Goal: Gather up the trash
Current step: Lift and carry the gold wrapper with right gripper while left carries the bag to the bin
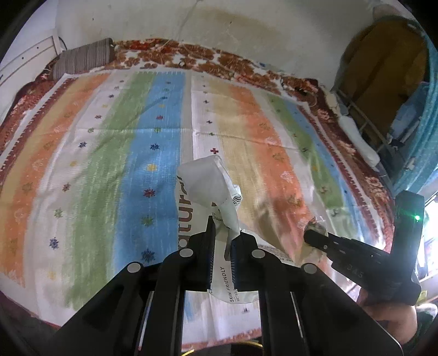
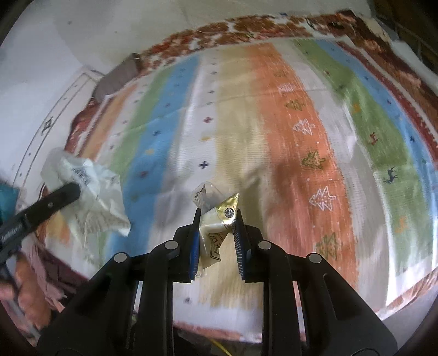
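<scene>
The left gripper (image 1: 223,232) is clamping a crumpled white wet-wipe packet (image 1: 208,189), its two jaws pressing against the plastic from either side; the packet is standing up out of the jaws above the blue and white stripes of the striped bedspread (image 1: 109,142), and printed text is showing on the part hanging below. The right gripper (image 2: 217,219) is gripping a small gold and cream foil wrapper (image 2: 216,227) between its blue-padded fingers (image 2: 194,254), with a clear crinkled piece of the wrapper projecting beyond the fingertips over the beige stripe. In the right wrist view, the left gripper and its packet are appearing at the left edge, well apart from the wrapper. A striped pillow (image 1: 82,57) is lying at the far left corner of the bed, near the wall (image 1: 169,19).
</scene>
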